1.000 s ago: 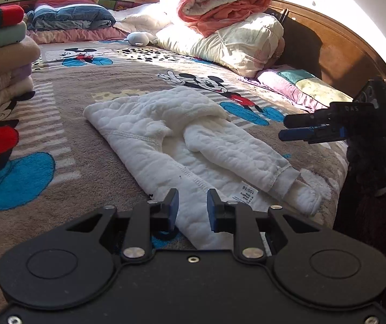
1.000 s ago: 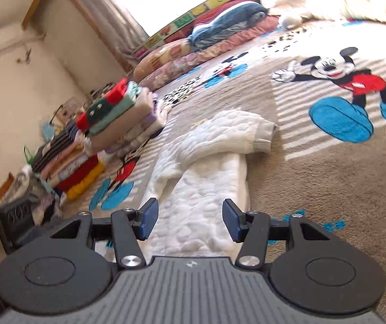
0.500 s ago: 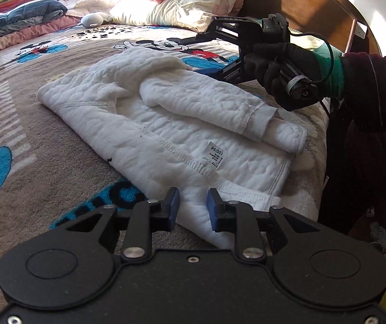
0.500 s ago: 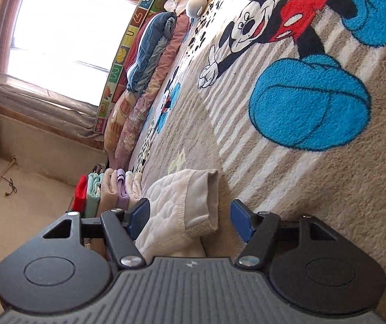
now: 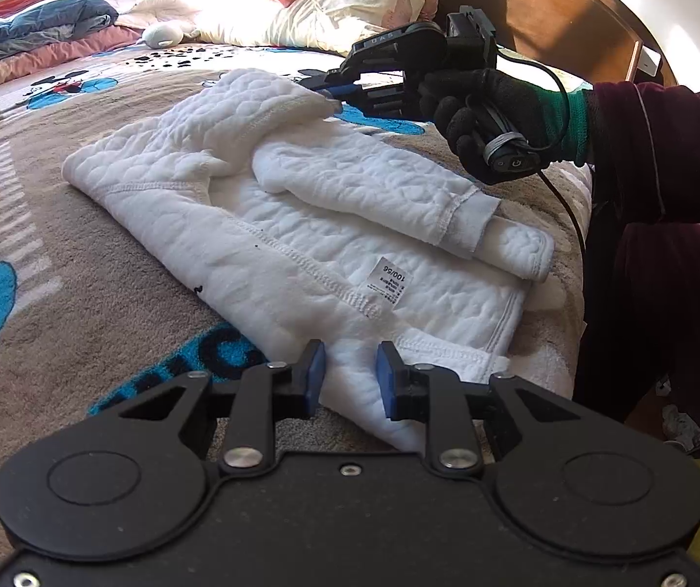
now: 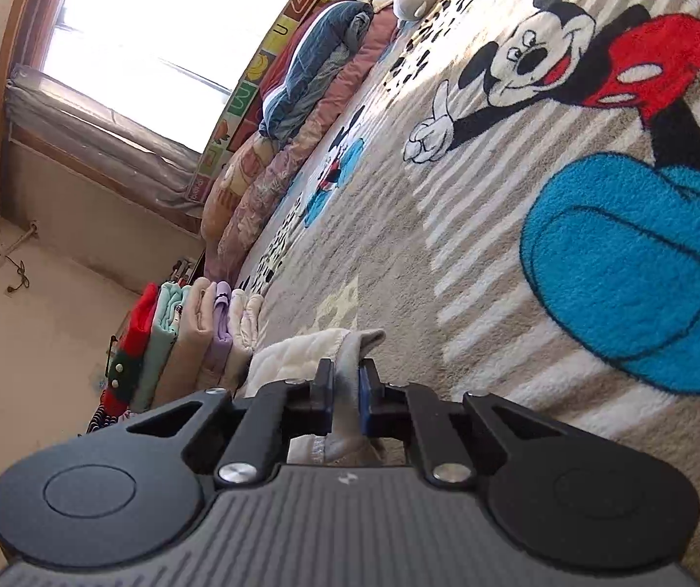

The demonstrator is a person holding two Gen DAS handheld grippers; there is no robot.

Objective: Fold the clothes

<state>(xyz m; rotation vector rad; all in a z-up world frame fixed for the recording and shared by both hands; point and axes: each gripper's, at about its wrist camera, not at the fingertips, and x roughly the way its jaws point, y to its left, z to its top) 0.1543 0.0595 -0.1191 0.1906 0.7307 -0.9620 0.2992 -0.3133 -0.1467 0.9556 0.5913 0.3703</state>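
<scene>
White quilted garment (image 5: 301,225) lies partly folded on the cartoon-print bedspread (image 5: 56,303), one sleeve (image 5: 374,186) laid across its body. Right gripper (image 6: 346,391), held in a black-gloved hand (image 5: 491,112), is closing its jaws, pinching the garment's far corner. Left gripper (image 5: 347,381) hovers at the near hem, its jaws narrowly parted, fabric showing between them though not visibly squeezed.
</scene>
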